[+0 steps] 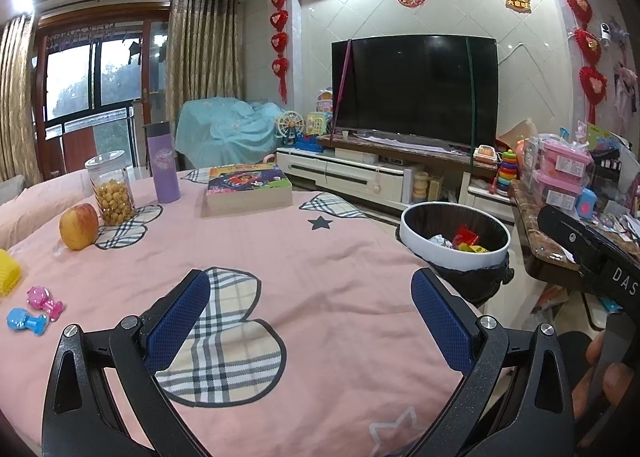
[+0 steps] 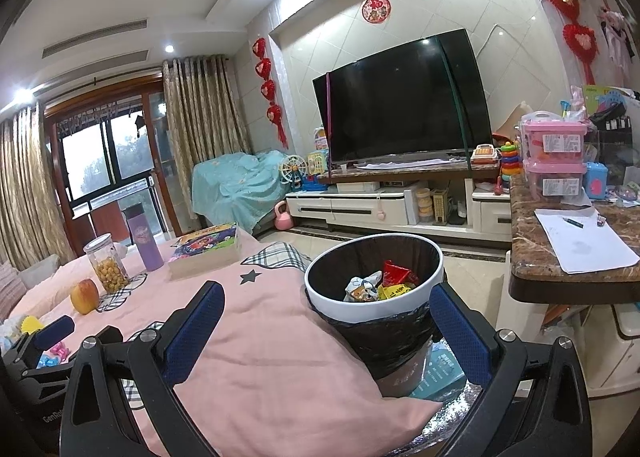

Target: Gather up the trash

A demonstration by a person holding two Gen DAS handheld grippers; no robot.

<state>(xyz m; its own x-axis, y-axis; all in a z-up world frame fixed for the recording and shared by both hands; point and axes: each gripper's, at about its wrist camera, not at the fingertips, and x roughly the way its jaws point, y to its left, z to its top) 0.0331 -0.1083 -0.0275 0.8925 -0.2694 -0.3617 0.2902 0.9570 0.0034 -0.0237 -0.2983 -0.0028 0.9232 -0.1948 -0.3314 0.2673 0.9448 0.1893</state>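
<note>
A round white-rimmed trash bin with a black liner stands just off the right edge of the pink-covered table. It also shows in the right wrist view. Inside lie a red wrapper, a yellow wrapper and a crumpled pale wrapper. My left gripper is open and empty over the pink cloth. My right gripper is open and empty, just in front of the bin. The left gripper's fingers show at the lower left of the right wrist view.
On the table: an apple, a jar of yellow snacks, a purple bottle, a boxed book, small pink and blue toys, a yellow item. A cluttered marble counter stands right of the bin.
</note>
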